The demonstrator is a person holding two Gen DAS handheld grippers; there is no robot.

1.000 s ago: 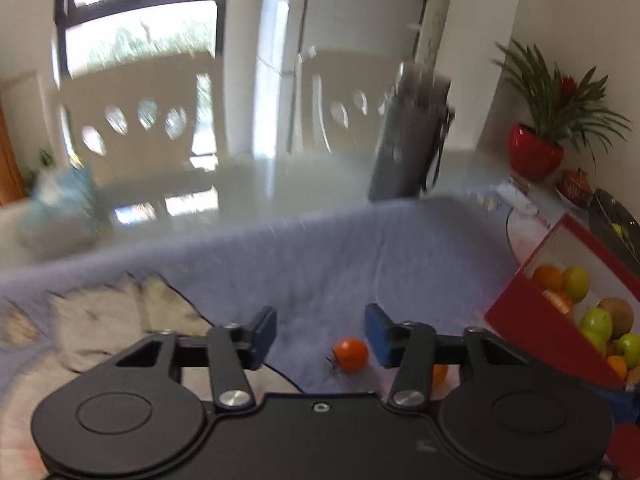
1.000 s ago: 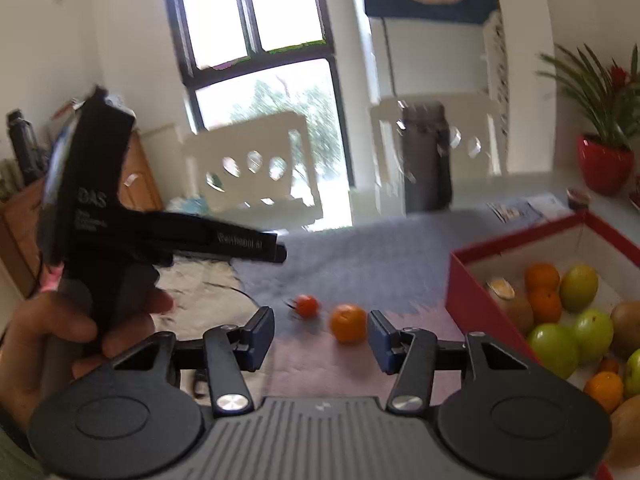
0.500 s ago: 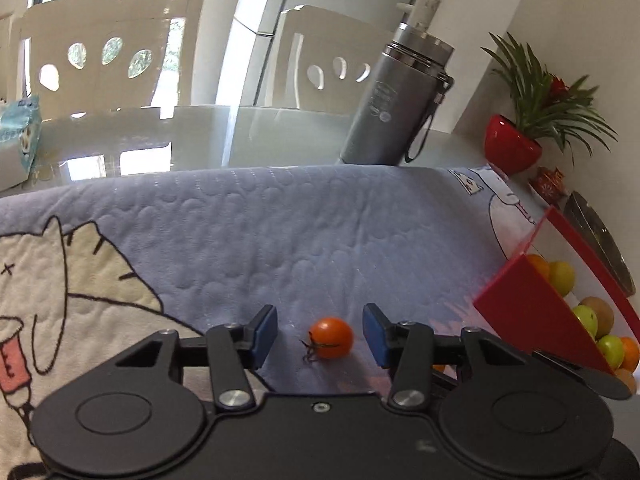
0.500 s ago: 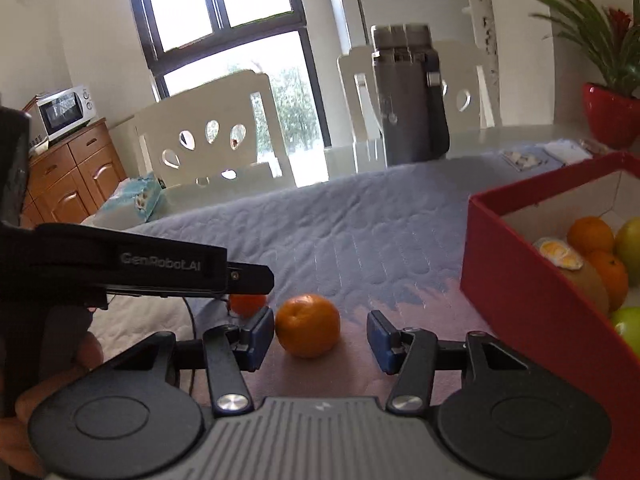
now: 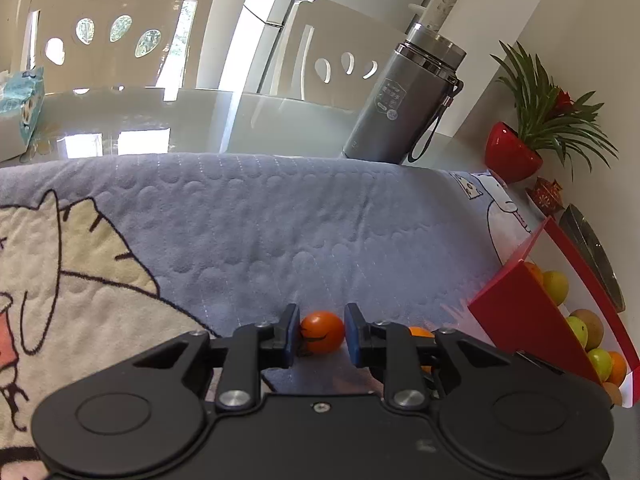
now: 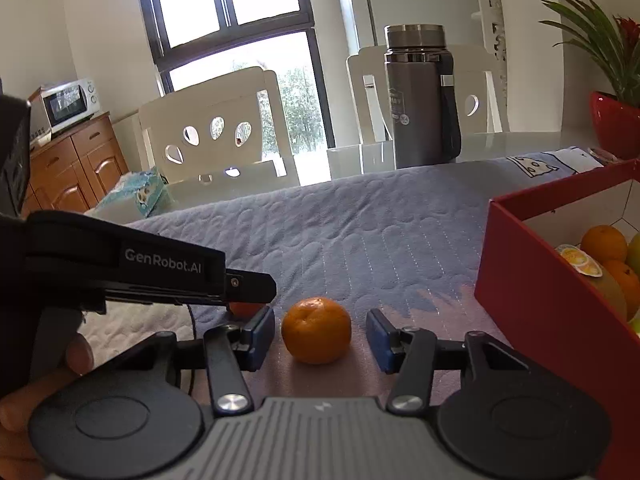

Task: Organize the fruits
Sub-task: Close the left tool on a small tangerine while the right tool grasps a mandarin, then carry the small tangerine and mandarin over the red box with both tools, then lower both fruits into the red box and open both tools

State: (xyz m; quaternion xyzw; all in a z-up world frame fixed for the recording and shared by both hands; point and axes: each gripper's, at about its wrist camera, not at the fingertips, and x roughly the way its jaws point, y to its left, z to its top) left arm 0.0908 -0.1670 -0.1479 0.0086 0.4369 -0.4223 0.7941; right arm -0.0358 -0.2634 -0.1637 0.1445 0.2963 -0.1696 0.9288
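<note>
Gripping cherry tomato, apparently.

Window: dark-framed window at 12 o'clock, bright daylight, trees outside
Chairs: two white chairs behind the glass surface
Cabinet: wooden cabinet at 9 o'clock, microwave on top
Walls: white
Plant: red pot at 3 o'clock

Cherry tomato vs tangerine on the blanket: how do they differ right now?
The cherry tomato is smaller, smooth and glossy; the tangerine is bigger, with dimpled matte peel. The left gripper is shut on the tomato; the right gripper brackets the tangerine, pads clear. Both are orange and rest on the blanket.
</note>
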